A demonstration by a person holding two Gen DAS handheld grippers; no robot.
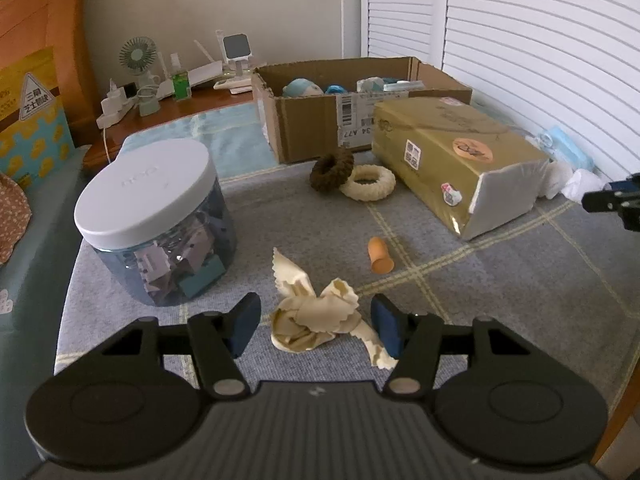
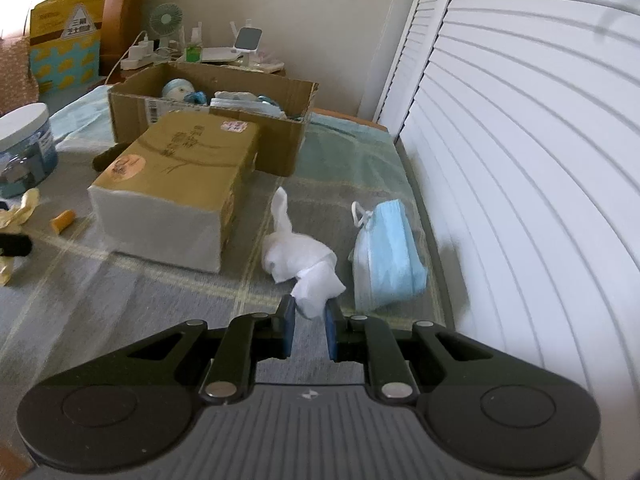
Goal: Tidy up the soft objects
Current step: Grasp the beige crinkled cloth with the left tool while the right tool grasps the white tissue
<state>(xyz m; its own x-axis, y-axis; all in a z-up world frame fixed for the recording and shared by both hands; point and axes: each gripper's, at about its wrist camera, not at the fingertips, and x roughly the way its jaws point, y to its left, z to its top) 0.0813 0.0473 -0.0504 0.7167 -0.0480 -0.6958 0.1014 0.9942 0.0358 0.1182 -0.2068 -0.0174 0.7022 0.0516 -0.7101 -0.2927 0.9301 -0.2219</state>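
Note:
A crumpled cream cloth (image 1: 308, 320) lies on the grey checked bedspread (image 1: 500, 280), between the fingers of my left gripper (image 1: 316, 326). The gripper is open and its left pad stands clear of the cloth. My right gripper (image 2: 309, 322) is shut on a tail of a white tissue wad (image 2: 296, 252), beside a stack of blue face masks (image 2: 390, 252). An open cardboard box (image 1: 304, 128) with soft things inside stands at the back. A brown scrunchie (image 1: 331, 172) and a cream one (image 1: 368, 182) lie in front of it.
A gold tissue pack (image 1: 452, 152) lies on its side mid-bed. A white-lidded jar (image 1: 156, 216) stands at the left, and a small orange tube (image 1: 380, 255) lies in the middle. White louvred doors (image 2: 520, 160) close off the right. A nightstand with a fan (image 1: 136, 60) stands behind.

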